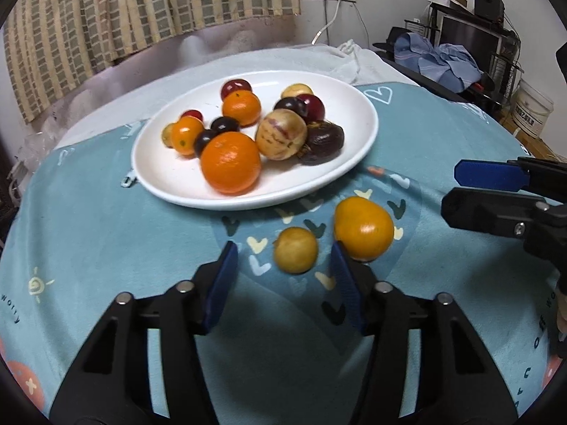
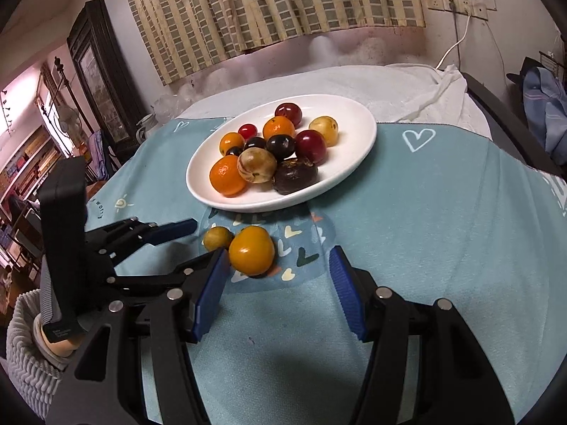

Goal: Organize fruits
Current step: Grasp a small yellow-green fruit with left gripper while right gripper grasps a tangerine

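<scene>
Fingers [image 1: 226, 276] of left gripper [image 1: 283, 283] parted around small yellow fruit [image 1: 296, 249], not pressing; right gripper [image 2: 278, 283] open, empty, beside orange fruit [image 2: 251, 249]. Most fruit already on white plate [image 1: 170, 173]. These two remain on teal cloth [image 1: 106, 241].
</scene>
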### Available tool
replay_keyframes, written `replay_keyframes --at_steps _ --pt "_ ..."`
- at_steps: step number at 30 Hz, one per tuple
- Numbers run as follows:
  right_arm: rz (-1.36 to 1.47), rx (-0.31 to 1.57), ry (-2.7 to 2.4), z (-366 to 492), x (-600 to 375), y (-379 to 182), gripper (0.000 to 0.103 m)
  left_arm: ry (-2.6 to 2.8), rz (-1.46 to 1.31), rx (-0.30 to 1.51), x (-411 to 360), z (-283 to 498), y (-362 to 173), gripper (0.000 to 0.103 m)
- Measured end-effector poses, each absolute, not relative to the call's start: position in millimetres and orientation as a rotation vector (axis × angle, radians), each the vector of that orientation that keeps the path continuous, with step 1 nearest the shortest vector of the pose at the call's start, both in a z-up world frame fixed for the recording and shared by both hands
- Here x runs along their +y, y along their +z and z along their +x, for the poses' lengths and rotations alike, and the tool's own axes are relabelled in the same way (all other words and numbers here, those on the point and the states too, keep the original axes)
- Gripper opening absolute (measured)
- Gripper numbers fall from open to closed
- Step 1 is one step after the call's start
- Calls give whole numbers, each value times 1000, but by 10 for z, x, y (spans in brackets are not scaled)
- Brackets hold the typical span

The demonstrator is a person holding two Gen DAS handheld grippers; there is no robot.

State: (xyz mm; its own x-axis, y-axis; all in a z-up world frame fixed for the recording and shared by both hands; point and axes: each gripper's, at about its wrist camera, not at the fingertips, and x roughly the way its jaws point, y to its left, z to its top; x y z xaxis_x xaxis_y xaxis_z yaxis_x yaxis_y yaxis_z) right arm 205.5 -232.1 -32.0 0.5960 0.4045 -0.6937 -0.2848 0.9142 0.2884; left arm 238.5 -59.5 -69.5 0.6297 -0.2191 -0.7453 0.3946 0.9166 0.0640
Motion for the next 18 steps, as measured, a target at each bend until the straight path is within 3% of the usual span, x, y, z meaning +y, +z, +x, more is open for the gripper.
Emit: replay_keyframes --at_steps 7,10,18 --pt "142 855 406 2059 -2307 -343 59 -389 241 862 -664 2473 -763 41" --pt "132 867 402 2073 -2297 -373 59 -396 220 858 -641 2483 -754 27" --pt "47 848 411 2036 -2154 -423 59 -331 122 787 -220 2244 -454 27"
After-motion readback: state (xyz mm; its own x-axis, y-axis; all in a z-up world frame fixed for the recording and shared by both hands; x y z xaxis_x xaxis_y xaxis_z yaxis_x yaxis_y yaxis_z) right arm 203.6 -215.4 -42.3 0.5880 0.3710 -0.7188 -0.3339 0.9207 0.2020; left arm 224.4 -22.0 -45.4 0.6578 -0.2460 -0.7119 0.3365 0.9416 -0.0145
